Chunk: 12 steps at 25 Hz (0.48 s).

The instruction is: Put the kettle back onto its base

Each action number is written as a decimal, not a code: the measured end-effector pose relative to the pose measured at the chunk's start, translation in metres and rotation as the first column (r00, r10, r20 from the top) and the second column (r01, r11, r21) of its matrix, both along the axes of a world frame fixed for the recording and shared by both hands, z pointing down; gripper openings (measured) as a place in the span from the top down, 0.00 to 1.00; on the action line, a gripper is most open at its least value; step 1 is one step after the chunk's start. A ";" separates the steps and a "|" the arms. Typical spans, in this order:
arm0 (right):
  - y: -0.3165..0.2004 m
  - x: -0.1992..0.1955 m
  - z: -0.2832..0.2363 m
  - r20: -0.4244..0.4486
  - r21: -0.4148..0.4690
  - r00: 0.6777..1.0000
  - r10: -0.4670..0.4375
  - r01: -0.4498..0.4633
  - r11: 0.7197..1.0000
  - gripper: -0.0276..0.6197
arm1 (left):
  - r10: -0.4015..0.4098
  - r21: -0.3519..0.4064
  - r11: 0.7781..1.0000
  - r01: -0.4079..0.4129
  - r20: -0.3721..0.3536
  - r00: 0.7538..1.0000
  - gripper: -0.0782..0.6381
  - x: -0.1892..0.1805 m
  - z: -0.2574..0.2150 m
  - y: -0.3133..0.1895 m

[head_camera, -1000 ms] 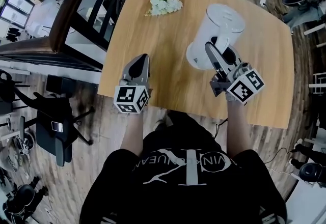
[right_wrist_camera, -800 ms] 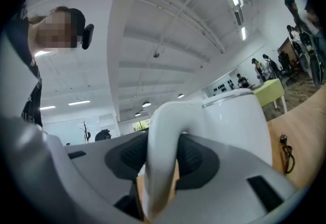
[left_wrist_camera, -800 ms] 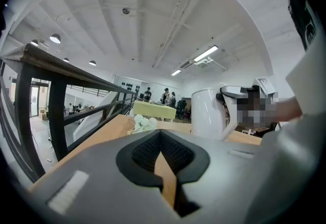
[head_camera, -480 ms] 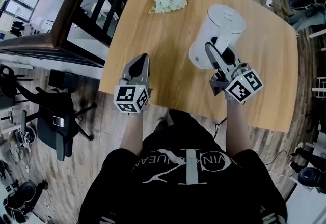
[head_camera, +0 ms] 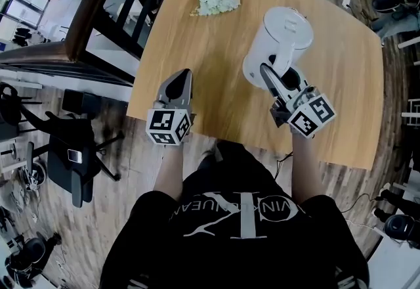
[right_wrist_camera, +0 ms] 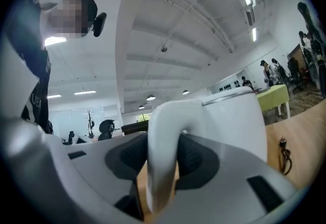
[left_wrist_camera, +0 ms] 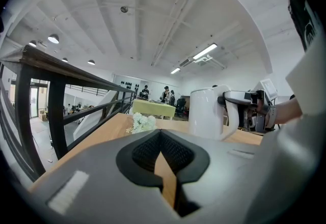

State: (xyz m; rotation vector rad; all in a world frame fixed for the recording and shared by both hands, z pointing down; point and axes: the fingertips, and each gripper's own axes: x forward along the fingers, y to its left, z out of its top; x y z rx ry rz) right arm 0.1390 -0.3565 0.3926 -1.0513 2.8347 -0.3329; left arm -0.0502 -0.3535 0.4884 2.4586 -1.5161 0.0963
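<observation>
A white electric kettle (head_camera: 282,38) stands upright over the right half of the wooden table (head_camera: 203,64). My right gripper (head_camera: 272,77) is shut on its curved handle (right_wrist_camera: 163,157), one pad on each side. A round white rim (head_camera: 251,76) shows at the kettle's bottom; I cannot tell whether it is a separate base or whether the kettle rests on it. The kettle (left_wrist_camera: 209,113) also shows in the left gripper view, at the right. My left gripper (head_camera: 184,77) hovers at the table's near edge, shut and holding nothing.
A bunch of white flowers (head_camera: 216,0) lies at the table's far side. A dark railing (head_camera: 98,12) runs along the left edge, with an office chair (head_camera: 72,163) below on the floor. A thin black cable (right_wrist_camera: 285,154) lies on the table beyond the kettle.
My right gripper and the kettle have sunk a little and shifted slightly left in the head view. The left gripper has stayed put.
</observation>
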 end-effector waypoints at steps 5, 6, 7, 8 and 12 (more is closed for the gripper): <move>0.008 0.001 0.005 -0.041 -0.009 0.999 0.012 -0.013 1.000 0.72 | 0.011 0.009 1.000 -0.011 -0.004 1.000 0.89 0.004 -0.002 0.001; 0.009 0.001 0.006 -0.050 -0.012 0.999 0.017 -0.018 1.000 0.72 | 0.011 0.011 1.000 -0.011 -0.005 1.000 0.89 0.004 -0.002 0.001; 0.011 0.002 0.007 -0.057 -0.014 0.998 0.021 -0.022 1.000 0.72 | 0.012 0.012 1.000 -0.012 -0.006 1.000 0.89 0.004 -0.002 0.002; 0.013 0.003 0.008 -0.061 -0.015 0.998 0.025 -0.026 1.000 0.72 | 0.013 0.013 1.000 -0.013 -0.007 1.000 0.89 0.005 -0.003 0.002; 0.019 0.005 0.011 -0.076 -0.023 0.996 0.036 -0.038 0.999 0.72 | 0.013 0.012 1.000 -0.013 -0.008 1.000 0.89 0.006 -0.002 0.005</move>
